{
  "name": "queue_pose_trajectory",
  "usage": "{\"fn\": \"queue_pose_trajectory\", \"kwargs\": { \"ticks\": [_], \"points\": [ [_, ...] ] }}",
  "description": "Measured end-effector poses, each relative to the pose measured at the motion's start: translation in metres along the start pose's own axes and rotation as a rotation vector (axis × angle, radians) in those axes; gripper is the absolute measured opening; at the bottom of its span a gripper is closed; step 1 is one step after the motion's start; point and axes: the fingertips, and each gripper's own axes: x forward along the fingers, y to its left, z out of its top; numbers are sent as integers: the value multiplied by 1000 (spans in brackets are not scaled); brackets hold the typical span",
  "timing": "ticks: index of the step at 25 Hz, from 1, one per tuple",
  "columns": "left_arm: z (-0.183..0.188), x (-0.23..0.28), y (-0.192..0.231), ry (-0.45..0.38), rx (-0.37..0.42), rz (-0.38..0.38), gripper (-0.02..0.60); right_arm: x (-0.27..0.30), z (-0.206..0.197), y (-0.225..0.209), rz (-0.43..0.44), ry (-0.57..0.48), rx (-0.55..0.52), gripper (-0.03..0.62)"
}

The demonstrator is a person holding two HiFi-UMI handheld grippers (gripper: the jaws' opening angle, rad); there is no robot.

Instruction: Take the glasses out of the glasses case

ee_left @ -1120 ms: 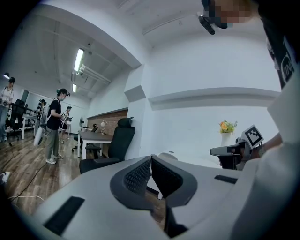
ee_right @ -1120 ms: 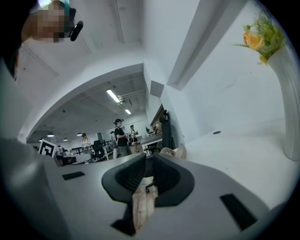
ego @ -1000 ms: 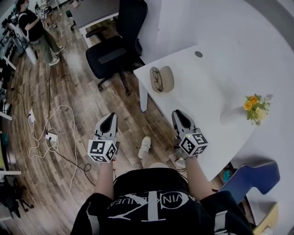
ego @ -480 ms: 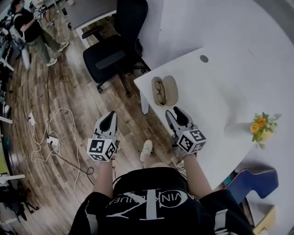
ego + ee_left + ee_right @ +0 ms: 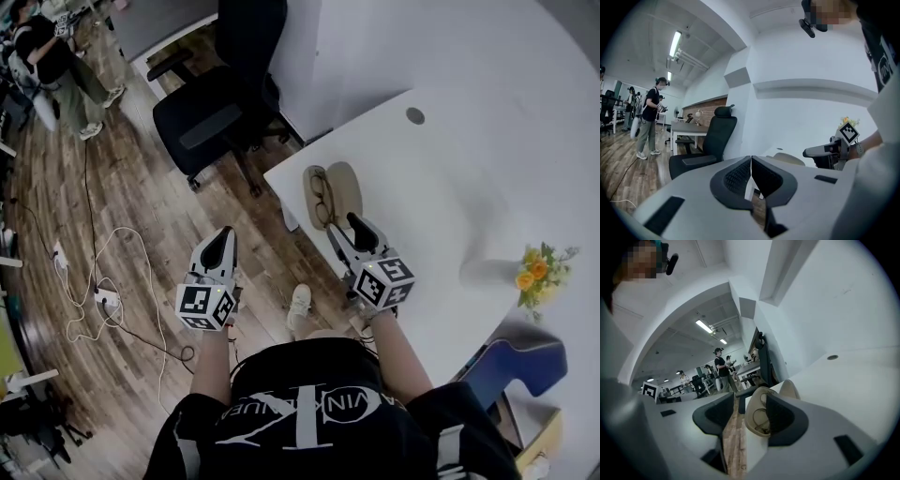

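Observation:
An open beige glasses case (image 5: 343,185) lies near the left corner of the white table (image 5: 450,197), with the glasses (image 5: 322,197) resting in its left half. My right gripper (image 5: 341,227) hovers just short of the case, its jaws opening with nothing between the pads. In the right gripper view the case (image 5: 757,414) and glasses (image 5: 762,420) show just beyond the right gripper (image 5: 751,399). My left gripper (image 5: 223,240) hangs over the wooden floor, left of the table, shut and empty. In the left gripper view the left gripper (image 5: 751,161) has its pads touching, and the case (image 5: 790,158) shows ahead on the table.
A black office chair (image 5: 216,103) stands beyond the table corner. Orange flowers (image 5: 536,270) sit at the table's right side and a cable grommet (image 5: 415,115) further back. Cables (image 5: 103,277) lie on the floor at left. A person (image 5: 47,56) stands far off.
Both grippers moved forward toward the table. The right gripper's jaws went from shut to open and now reach the near end of the case. The left gripper stayed shut.

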Motion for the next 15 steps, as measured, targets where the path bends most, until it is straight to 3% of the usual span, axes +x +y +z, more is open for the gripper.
{"fn": "queue_pose_trajectory", "kwargs": {
  "ticks": [5, 15],
  "points": [
    [-1, 26, 10, 19, 4, -17, 20, 23, 4, -12, -68, 70, -83, 202],
    [1, 63, 17, 41, 3, -65, 20, 56, -11, -34, -194, 238, -82, 202]
  ]
}}
